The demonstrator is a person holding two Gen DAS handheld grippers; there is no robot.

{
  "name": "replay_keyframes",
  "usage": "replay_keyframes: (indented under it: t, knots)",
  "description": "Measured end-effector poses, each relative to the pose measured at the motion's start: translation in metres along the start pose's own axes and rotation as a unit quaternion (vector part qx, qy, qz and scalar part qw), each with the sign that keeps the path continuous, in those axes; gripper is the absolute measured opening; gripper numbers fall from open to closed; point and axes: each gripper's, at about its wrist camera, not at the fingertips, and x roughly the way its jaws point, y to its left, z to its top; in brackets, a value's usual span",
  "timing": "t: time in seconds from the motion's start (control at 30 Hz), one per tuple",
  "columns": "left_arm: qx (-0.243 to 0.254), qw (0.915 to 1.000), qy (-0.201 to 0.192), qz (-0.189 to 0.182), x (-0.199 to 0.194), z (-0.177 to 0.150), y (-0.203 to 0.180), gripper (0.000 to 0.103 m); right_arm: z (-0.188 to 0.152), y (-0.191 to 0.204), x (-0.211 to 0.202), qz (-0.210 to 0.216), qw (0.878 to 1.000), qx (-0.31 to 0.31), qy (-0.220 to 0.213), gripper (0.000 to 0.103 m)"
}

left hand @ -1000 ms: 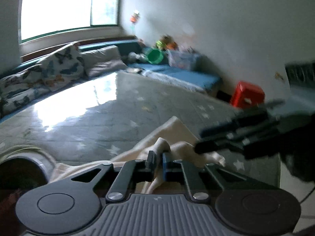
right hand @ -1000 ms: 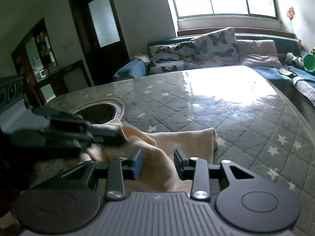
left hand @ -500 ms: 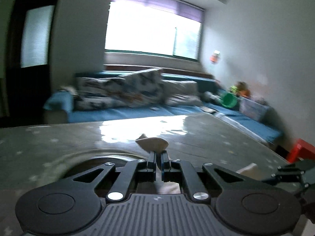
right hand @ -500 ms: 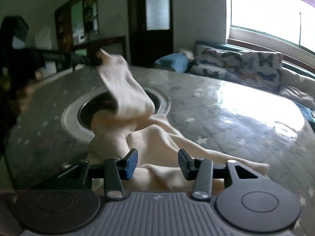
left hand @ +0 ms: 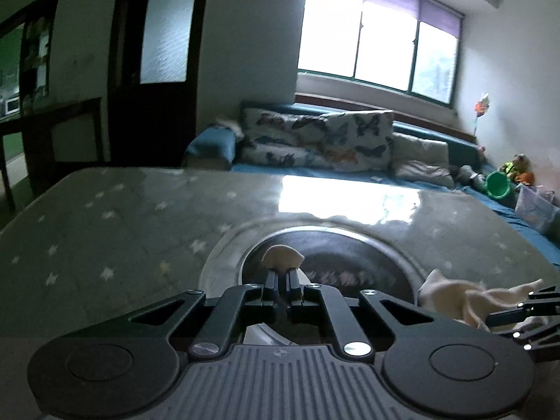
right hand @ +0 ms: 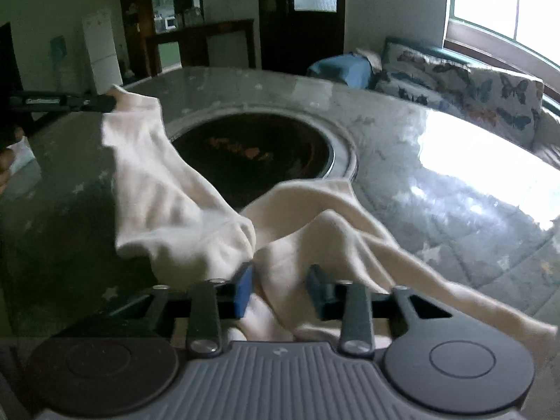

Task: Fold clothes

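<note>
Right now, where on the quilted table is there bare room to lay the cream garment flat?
Free: the starred cover left of the round recess, and the glossy stretch between recess and butterfly cushions. Crowded: the near edge, where the cream garment bunches around the right tongs.

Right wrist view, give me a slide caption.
Cream garment stretched from left gripper to right gripper.

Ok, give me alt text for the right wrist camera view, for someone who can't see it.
A cream garment is stretched between two grippers above a grey star-patterned table: the left gripper pinches one corner, lifted at the far left, while the right gripper has just been closing around a bunched fold in the foreground. Behind it, a dark round recess sits in the table.
</note>
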Motion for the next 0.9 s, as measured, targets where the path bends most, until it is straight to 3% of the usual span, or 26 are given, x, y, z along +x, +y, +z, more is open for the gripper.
replay_keyframes:
  t: [0.1, 0.2, 0.33, 0.6, 0.7, 0.9]
  knots:
    - [-0.01, 0.9998, 0.007, 0.012, -0.001, -0.006, 0.01, 0.004, -0.004, -0.002, -0.002, -0.005, 1.0, 0.014, -0.007, 0.006]
    - [-0.019, 0.9995, 0.011, 0.023, -0.003, -0.012, 0.02, 0.004, -0.009, -0.014, -0.022, -0.023, 0.998, 0.044, -0.037, 0.004]
    - [-0.023, 0.9989, 0.017, 0.038, -0.004, -0.016, 0.029, 0.004, -0.022, -0.039, -0.067, -0.08, 0.989, 0.093, -0.087, 0.004]
    - [-0.023, 0.9971, 0.028, 0.067, -0.008, -0.02, 0.039, 0.004, -0.068, -0.081, -0.154, -0.242, 0.949, 0.159, -0.125, 0.004]
    - [-0.014, 0.9957, 0.038, 0.083, -0.015, -0.022, 0.043, 0.004, -0.088, -0.091, -0.175, -0.297, 0.927, 0.189, -0.129, 0.004]
    - [-0.018, 0.9922, 0.072, 0.1, -0.023, -0.033, 0.056, 0.004, -0.121, -0.112, -0.182, -0.339, 0.903, 0.245, -0.095, 0.004]
